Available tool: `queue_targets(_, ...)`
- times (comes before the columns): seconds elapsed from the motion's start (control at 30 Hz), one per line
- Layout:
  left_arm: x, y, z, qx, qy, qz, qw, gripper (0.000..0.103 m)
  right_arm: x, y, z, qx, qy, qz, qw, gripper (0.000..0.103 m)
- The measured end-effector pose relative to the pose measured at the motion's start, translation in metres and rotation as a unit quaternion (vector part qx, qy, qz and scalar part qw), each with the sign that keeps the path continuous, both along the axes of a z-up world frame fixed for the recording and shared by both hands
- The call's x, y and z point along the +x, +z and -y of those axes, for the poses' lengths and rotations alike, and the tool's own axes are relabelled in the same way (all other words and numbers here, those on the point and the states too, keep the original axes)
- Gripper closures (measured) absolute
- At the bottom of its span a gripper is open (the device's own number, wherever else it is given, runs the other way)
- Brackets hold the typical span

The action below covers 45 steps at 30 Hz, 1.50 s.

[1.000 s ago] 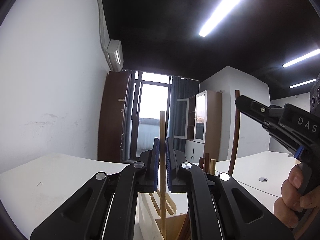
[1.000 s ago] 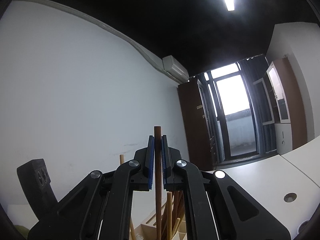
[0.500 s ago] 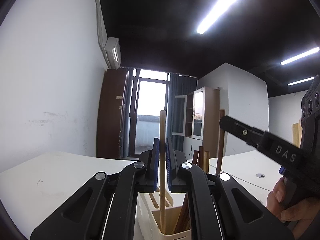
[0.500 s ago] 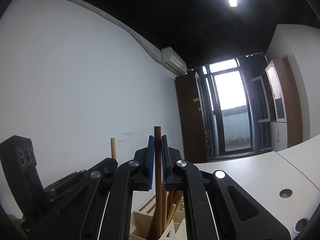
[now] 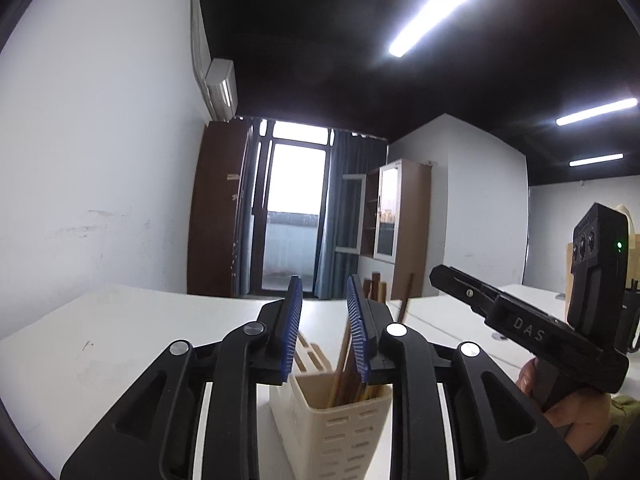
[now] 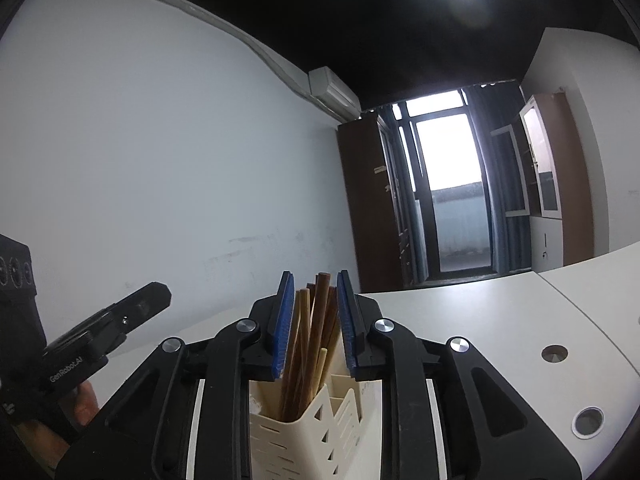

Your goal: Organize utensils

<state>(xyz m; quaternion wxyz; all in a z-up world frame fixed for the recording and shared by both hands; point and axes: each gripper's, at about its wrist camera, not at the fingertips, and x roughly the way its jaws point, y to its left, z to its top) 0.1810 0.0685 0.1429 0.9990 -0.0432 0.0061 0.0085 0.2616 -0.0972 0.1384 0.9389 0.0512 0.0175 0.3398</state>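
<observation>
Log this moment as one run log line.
left gripper: open, empty | right gripper: open, empty | chopsticks: standing in cream holder | holder on white table

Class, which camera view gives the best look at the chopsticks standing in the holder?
The right wrist view: the chopsticks stand almost full length between the open right gripper. The left wrist view shows only a few chopsticks partly hidden behind the open left gripper and the holder.

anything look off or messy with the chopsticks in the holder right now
Nothing is spilled or damaged. The chopsticks all sit in one compartment of the cream holder, leaning at mixed angles and crossing rather than standing straight. Both the left gripper and right gripper are open and empty.
</observation>
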Motion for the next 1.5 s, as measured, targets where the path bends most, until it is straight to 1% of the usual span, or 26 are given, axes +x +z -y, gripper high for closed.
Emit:
queue_targets(0.07, -0.002, -0.003, 0.004, 0.009, 0.002, -0.019, 0.9998, 0.077, -0.004, -0.002, 0.0, -0.011, -0.003, -0.003, 1.0, 0.077)
queue_targets(0.17, -0.005, -0.009, 0.009, 0.025, 0.003, -0.049, 0.9984, 0.077, -0.01, -0.007, 0.001, -0.027, -0.005, -0.007, 1.0, 0.076)
queue_targets(0.2, -0.007, -0.011, 0.009, 0.025, 0.002, -0.055, 0.9982, 0.076, -0.012, -0.009, 0.001, -0.033, -0.005, -0.008, 0.999, 0.076)
queue_targets(0.27, -0.009, -0.015, 0.007, 0.019, -0.001, -0.068, 0.9975, 0.066, -0.014, -0.013, 0.0, -0.048, -0.006, -0.011, 0.999, 0.075)
queue_targets(0.3, -0.011, -0.018, 0.005, 0.013, -0.003, -0.076, 0.997, 0.065, -0.015, -0.016, 0.0, -0.054, -0.007, -0.013, 0.998, 0.075)
queue_targets(0.4, -0.015, -0.028, 0.003, 0.011, -0.006, -0.097, 0.9952, 0.063, -0.015, -0.02, 0.001, -0.065, -0.007, -0.031, 0.997, 0.073)
queue_targets(0.53, -0.023, -0.036, -0.004, 0.001, -0.005, -0.113, 0.9936, 0.061, -0.025, -0.034, 0.005, -0.082, -0.006, -0.052, 0.995, 0.064)
queue_targets(0.6, -0.027, -0.041, -0.008, -0.009, -0.003, -0.122, 0.9924, 0.055, -0.03, -0.04, 0.007, -0.089, -0.008, -0.061, 0.994, 0.061)
queue_targets(0.67, -0.033, -0.048, -0.007, -0.011, 0.0, -0.132, 0.9912, 0.047, -0.039, -0.048, 0.01, -0.097, -0.015, -0.072, 0.993, 0.059)
queue_targets(0.7, -0.036, -0.05, -0.008, -0.01, -0.001, -0.137, 0.9906, 0.046, -0.041, -0.049, 0.011, -0.098, -0.014, -0.078, 0.992, 0.058)
queue_targets(0.77, -0.041, -0.053, -0.008, -0.011, -0.001, -0.14, 0.9902, 0.038, -0.049, -0.053, 0.012, -0.106, -0.015, -0.084, 0.991, 0.053)
queue_targets(0.8, -0.044, -0.054, -0.009, -0.012, -0.001, -0.14, 0.9901, 0.036, -0.054, -0.055, 0.014, -0.109, -0.017, -0.084, 0.99, 0.052)
queue_targets(0.87, -0.048, -0.055, -0.009, -0.013, -0.005, -0.143, 0.9897, 0.029, -0.06, -0.058, 0.018, -0.112, -0.015, -0.088, 0.99, 0.045)
queue_targets(0.9, -0.049, -0.056, -0.008, -0.013, -0.006, -0.144, 0.9895, 0.027, -0.063, -0.06, 0.02, -0.112, -0.014, -0.091, 0.989, 0.044)
queue_targets(0.97, -0.054, -0.058, -0.005, -0.009, -0.008, -0.144, 0.9895, 0.019, -0.068, -0.064, 0.024, -0.115, -0.012, -0.097, 0.989, 0.04)
queue_targets(1.17, -0.061, -0.062, 0.007, 0.01, -0.013, -0.144, 0.9894, 0.007, -0.076, -0.073, 0.033, -0.121, -0.018, -0.101, 0.987, 0.027)
queue_targets(1.23, -0.062, -0.065, 0.009, 0.012, -0.016, -0.149, 0.9887, 0.006, -0.077, -0.075, 0.035, -0.12, -0.015, -0.103, 0.987, 0.026)
queue_targets(1.43, -0.063, -0.076, 0.016, 0.019, -0.013, -0.173, 0.9847, 0.006, -0.082, -0.082, 0.04, -0.114, -0.006, -0.105, 0.988, 0.014)
queue_targets(1.5, -0.065, -0.077, 0.019, 0.024, -0.012, -0.172, 0.9847, 0.006, -0.085, -0.083, 0.04, -0.116, -0.002, -0.102, 0.988, 0.011)
